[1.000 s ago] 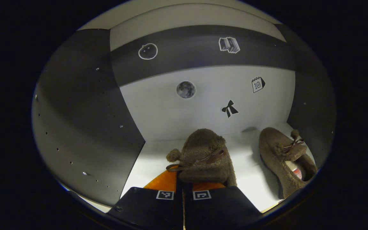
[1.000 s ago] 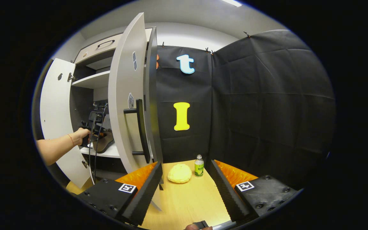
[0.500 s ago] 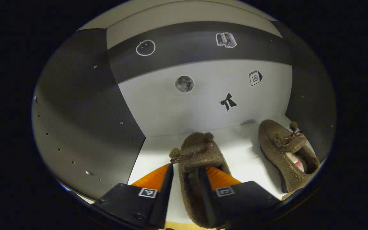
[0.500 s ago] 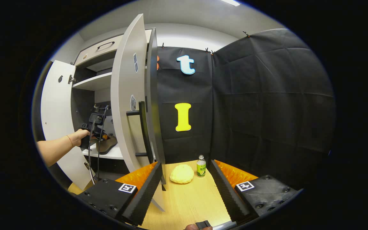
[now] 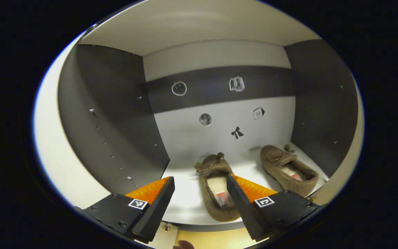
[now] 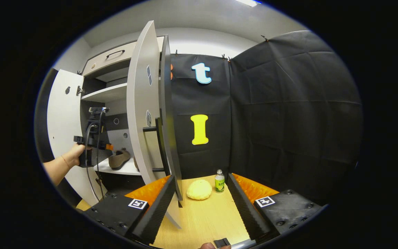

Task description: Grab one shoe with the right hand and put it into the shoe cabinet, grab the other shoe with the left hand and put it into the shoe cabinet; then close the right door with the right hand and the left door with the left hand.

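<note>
While both shoes are sitting on cabinet shelf [image 5: 185, 207], left gripper [image 5: 199, 204] is hovering at shelf edge, jaws spread, gripping nothing. Near shoe [image 5: 216, 188] lying beside far shoe [image 5: 287, 169]. Right gripper [image 6: 200, 204] is hanging over wooden table [image 6: 206, 218], jaws spread, empty; right door [image 6: 143, 117] is standing open.
</note>
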Available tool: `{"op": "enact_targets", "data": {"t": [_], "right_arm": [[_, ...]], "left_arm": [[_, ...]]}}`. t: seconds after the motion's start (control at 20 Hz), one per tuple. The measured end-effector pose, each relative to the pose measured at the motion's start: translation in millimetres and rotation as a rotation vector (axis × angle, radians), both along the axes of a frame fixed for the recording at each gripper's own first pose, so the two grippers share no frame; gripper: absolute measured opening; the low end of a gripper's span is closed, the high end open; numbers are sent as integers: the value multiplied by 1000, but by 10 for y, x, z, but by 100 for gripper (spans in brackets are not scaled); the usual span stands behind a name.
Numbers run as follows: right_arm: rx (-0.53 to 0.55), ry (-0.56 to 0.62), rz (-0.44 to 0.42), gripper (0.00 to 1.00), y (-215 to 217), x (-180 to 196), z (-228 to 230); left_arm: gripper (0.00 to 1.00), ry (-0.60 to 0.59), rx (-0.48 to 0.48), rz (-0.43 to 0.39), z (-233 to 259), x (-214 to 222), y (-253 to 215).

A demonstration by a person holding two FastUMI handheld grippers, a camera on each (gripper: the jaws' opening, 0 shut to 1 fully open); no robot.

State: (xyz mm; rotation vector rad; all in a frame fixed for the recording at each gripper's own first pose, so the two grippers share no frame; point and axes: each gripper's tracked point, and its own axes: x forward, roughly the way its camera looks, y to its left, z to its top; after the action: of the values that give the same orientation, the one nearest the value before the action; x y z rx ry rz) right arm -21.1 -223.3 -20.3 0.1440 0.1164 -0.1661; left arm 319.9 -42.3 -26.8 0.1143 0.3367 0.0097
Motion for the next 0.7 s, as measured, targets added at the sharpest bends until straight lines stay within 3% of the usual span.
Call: {"op": "enact_targets", "data": {"t": [0.15,0.4,0.7], "right_arm": [[2,-9,0,97,-58,117,36],[27,-6,44,96,-72,376,55],[73,9,98,98,-10,689,55]], "left_arm": [[96,-65,-23,-8,172,-389,-30],[96,-171,15,-26,410,-981,-105],[96,-211,-61,-45,472,-1681,-300]]}}
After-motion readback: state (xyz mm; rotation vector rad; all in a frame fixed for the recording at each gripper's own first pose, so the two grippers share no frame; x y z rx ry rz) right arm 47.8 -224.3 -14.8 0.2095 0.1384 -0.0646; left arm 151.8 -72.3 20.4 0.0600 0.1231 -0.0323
